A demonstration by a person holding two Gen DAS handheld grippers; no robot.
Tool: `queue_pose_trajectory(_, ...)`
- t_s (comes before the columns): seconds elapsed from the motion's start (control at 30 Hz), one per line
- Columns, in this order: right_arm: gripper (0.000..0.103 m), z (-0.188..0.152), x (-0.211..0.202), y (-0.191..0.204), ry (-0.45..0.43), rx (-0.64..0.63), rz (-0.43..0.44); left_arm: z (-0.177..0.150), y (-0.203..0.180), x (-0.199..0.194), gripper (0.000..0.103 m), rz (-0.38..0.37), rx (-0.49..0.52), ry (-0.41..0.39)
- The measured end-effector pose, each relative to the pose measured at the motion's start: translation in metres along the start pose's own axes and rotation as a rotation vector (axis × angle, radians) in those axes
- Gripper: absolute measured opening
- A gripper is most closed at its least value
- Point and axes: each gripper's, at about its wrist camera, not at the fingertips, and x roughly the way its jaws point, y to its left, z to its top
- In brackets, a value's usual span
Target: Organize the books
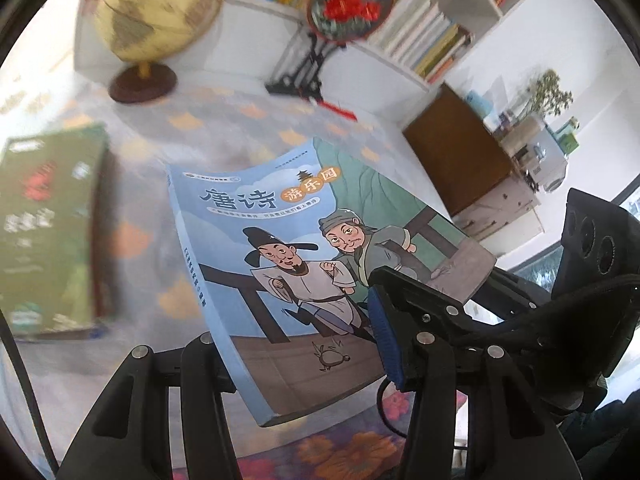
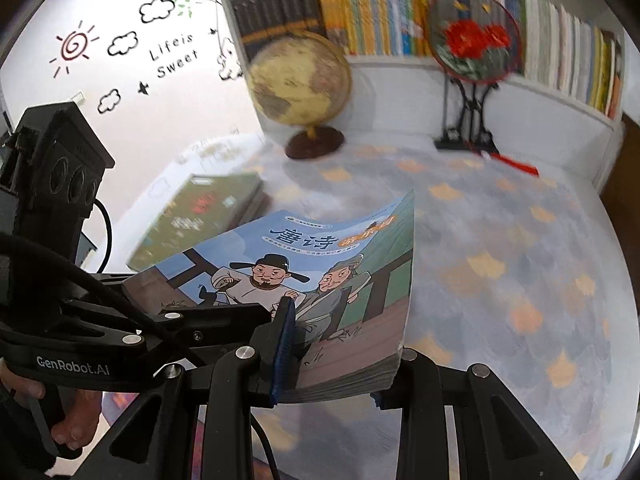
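Note:
A blue picture book (image 1: 280, 264) with two cartoon figures on its cover hangs tilted above the table, held from both sides. My left gripper (image 1: 292, 340) is shut on its lower part, the blue pad (image 1: 382, 340) pressing on the cover. My right gripper (image 2: 340, 352) is shut on the page edge of the same book (image 2: 320, 264), its blue pad (image 2: 284, 344) on the cover. A green book (image 1: 48, 224) lies flat on the cloth to the left, also the green book (image 2: 200, 216) in the right wrist view.
A globe (image 2: 300, 80) and a round flower fan on a black stand (image 2: 472, 40) stand at the back of the patterned tablecloth (image 2: 500, 240). Behind them a white shelf (image 2: 400, 62) holds rows of upright books. A brown cabinet (image 1: 456, 152) stands beyond the table's right edge.

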Motion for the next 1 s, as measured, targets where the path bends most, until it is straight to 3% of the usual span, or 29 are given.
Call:
queue_pose_trajectory(0.23, 0.031, 0.036, 0.016, 0.070, -0.080, -0.032, 0.065, 0.016, 0.059, -0.064, 0.048, 0.053, -0.003, -0.100)
queue_pose_trajectory(0.4, 0.031, 0.056, 0.054, 0.118, -0.070, -0.006, 0.119, 0.025, 0.116, -0.085, 0.048, 0.082, -0.043, -0.112)
queue_pose_trajectory(0.63, 0.031, 0.069, 0.111, 0.156, -0.017, 0.041, 0.145, 0.024, 0.177, -0.084, 0.048, 0.079, -0.083, -0.086)
queue_pose_trajectory(1.0, 0.032, 0.064, 0.149, 0.168, 0.035, 0.108, 0.112, 0.014, 0.224, -0.071, 0.048, 0.028, -0.162, -0.058)
